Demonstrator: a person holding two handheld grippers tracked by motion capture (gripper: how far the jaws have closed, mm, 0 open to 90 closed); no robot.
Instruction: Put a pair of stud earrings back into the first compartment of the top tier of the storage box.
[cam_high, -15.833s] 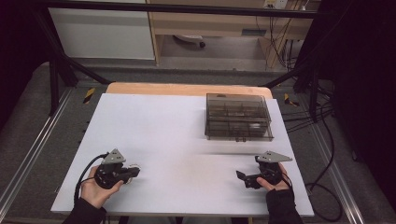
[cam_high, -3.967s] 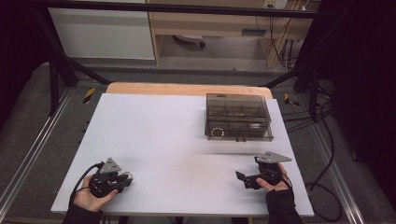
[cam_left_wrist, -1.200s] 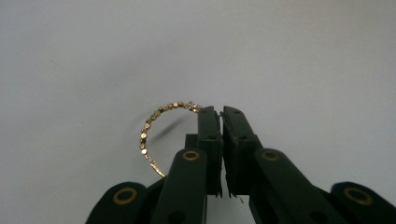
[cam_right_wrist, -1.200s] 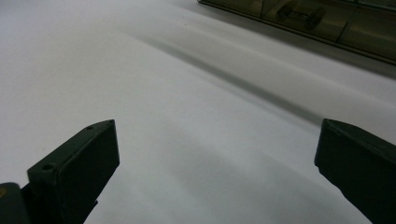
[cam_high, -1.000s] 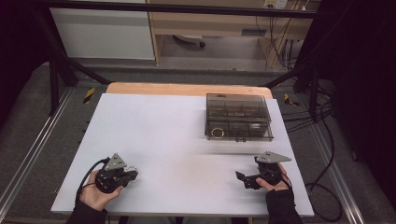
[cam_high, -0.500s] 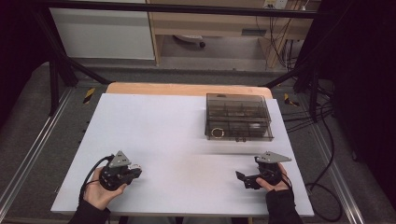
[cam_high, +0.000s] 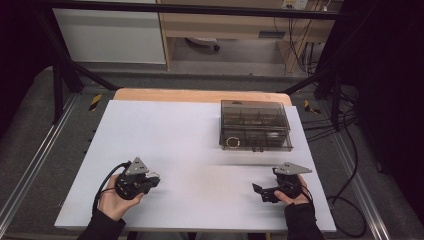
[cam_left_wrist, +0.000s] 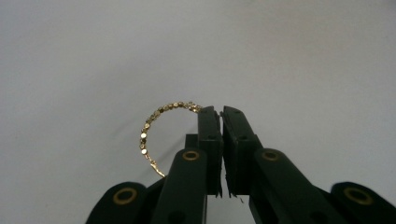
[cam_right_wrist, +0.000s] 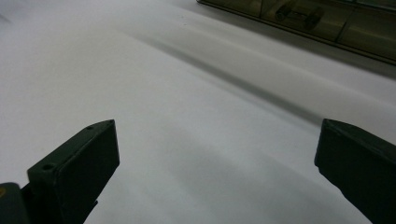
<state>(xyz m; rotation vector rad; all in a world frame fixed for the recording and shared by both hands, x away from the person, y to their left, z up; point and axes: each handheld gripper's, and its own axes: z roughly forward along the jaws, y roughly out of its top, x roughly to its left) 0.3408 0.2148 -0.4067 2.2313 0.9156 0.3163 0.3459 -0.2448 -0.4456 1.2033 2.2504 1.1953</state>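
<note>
A wide white sheet (cam_high: 200, 145) covers the wooden table, whose bare pale-brown edge (cam_high: 200, 95) shows along the far side, and black frame bars and trailing cables stand around it on the grey floor. Towards the far right of the sheet sits a smoky, see-through plastic organiser box (cam_high: 255, 125) with a flat lid and several compartments; a small gold ring-shaped piece (cam_high: 231, 142) lies in its near-left compartment, and in the right gripper view the box's near wall (cam_right_wrist: 303, 21) runs across the top of the picture. Nothing lies on the open sheet between the two hands and the box. The left gripper (cam_left_wrist: 219, 112), held in the person's left hand (cam_high: 114, 200) near the sheet's front-left corner, has its black jaws pressed together on a thin gold hoop of small, shiny, bead-like links (cam_left_wrist: 156, 122); the hoop curves up and out to the left of the jaws, with a fine straight end running down behind them, and it hangs clear above the plain white surface. In the high view this gripper (cam_high: 150, 181) points to the right. The right gripper (cam_right_wrist: 215, 154), in the right hand (cam_high: 295, 197) near the front right, holds its matt black jaws wide apart with nothing between them, low over the sheet and well apart from the box.
</note>
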